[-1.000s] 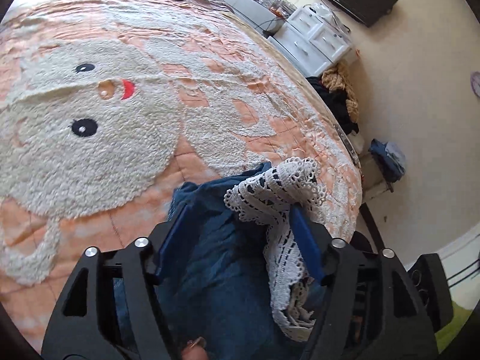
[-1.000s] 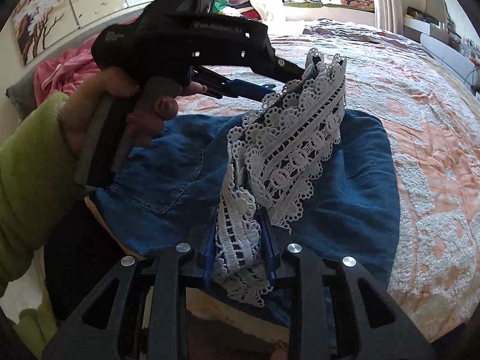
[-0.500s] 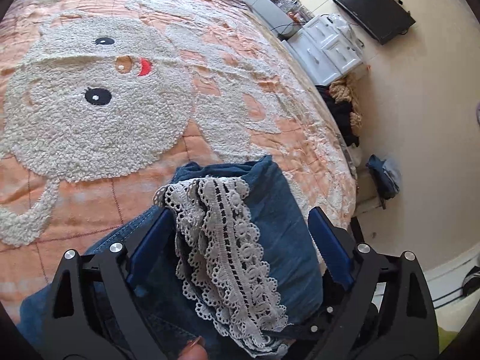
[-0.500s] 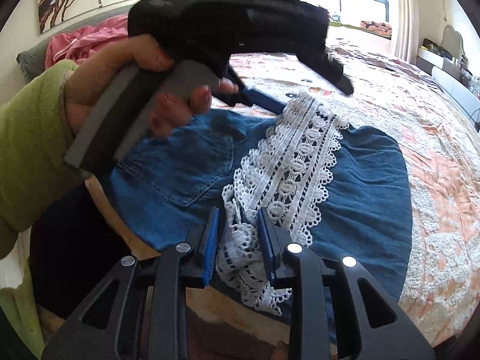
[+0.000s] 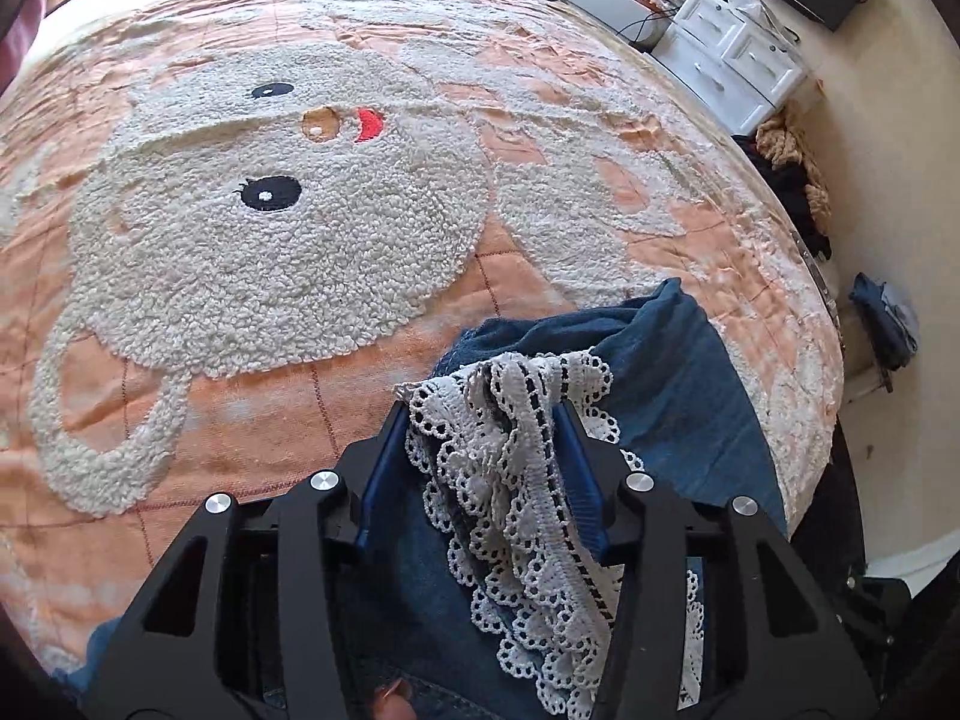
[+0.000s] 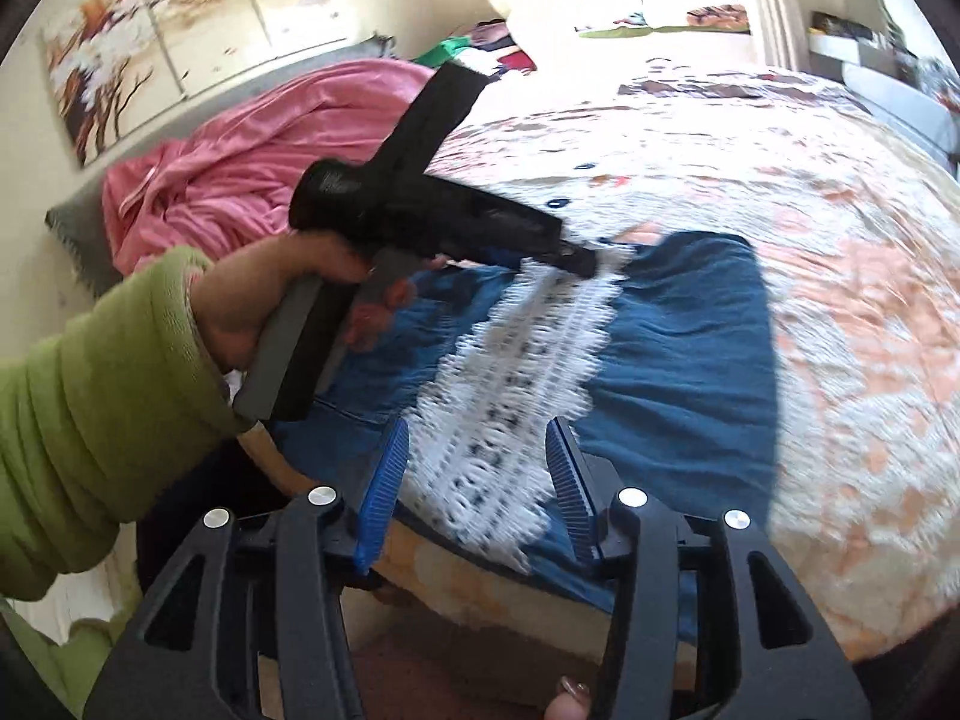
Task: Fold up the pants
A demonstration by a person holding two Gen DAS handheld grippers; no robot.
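My left gripper (image 5: 483, 420) has its blue pads closed in on the bunched white lace trim (image 5: 516, 480) of the denim pants (image 5: 678, 384), the lace gathered between them and spilling back over the right-hand finger; my right gripper (image 6: 477, 456) stands wide open, its blue pads either side of the lace band (image 6: 510, 384) without pinching it. In the right wrist view, which is blurred, the lace runs as a strip from just ahead of my open pads across the blue denim up to the tip of the left gripper, which my left hand (image 6: 282, 306), in a green sleeve (image 6: 90, 408), grips by its grey handle. The pants lie folded near the corner of the bed, on the peach quilt (image 5: 282, 396), their edge close to the mattress edge. Just beyond them in the left wrist view spreads the fluffy white animal face (image 5: 282, 222) sewn into the quilt, with black eyes and a red mouth. Farther off, a pink blanket (image 6: 240, 162) is heaped by the wall under a painting (image 6: 162, 54), and a white drawer unit (image 5: 732, 60) stands on the floor beside the bed.
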